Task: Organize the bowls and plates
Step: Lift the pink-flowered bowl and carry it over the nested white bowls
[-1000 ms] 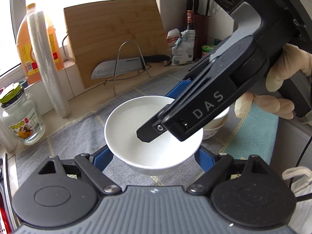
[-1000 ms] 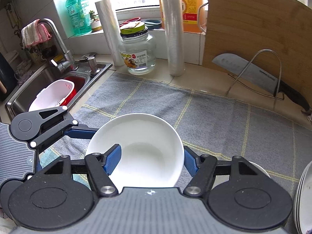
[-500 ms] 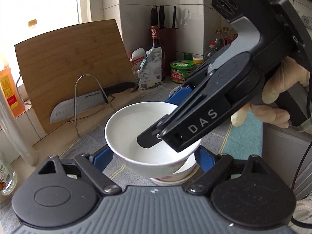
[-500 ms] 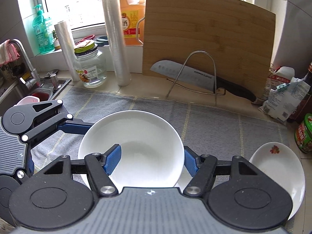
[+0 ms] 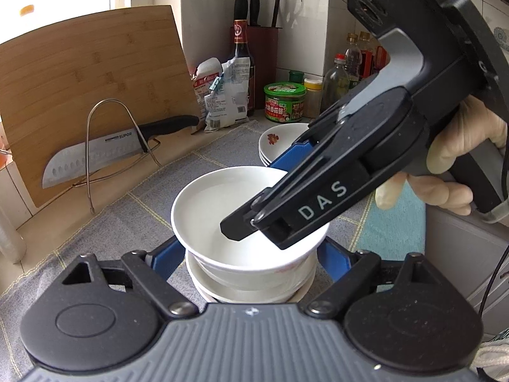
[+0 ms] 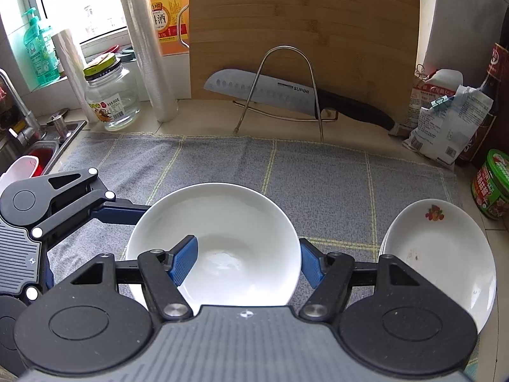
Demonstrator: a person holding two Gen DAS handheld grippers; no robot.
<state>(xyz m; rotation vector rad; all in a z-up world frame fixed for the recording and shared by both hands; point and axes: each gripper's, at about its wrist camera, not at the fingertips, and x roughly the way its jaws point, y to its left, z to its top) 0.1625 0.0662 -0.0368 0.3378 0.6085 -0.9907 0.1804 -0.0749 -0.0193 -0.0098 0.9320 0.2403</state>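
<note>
A plain white bowl (image 5: 216,219) sits on top of a stack of white bowls (image 5: 251,286) on the grey mat. My left gripper (image 5: 251,254) is shut on the white bowl, one blue finger on each side. My right gripper (image 6: 248,262) grips the bowl's (image 6: 229,222) rim, with its left blue finger (image 6: 183,262) inside the bowl and the other outside. In the left wrist view the right gripper (image 5: 270,210) reaches across the bowl. A stack of flower-printed plates (image 6: 439,258) lies to the right, and it also shows in the left wrist view (image 5: 276,140).
A bamboo cutting board (image 6: 305,31) and a knife (image 6: 280,92) on a wire stand (image 6: 286,89) stand behind the mat (image 6: 318,178). A glass jar (image 6: 111,95), film rolls (image 6: 146,47), a sink (image 6: 28,156), bags (image 6: 445,124), bottles and a green-lidded jar (image 6: 491,184) line the edges.
Both grippers carried the white bowl to the right across the mat and lowered it onto the stack of bowls. The plate stack came into view.
</note>
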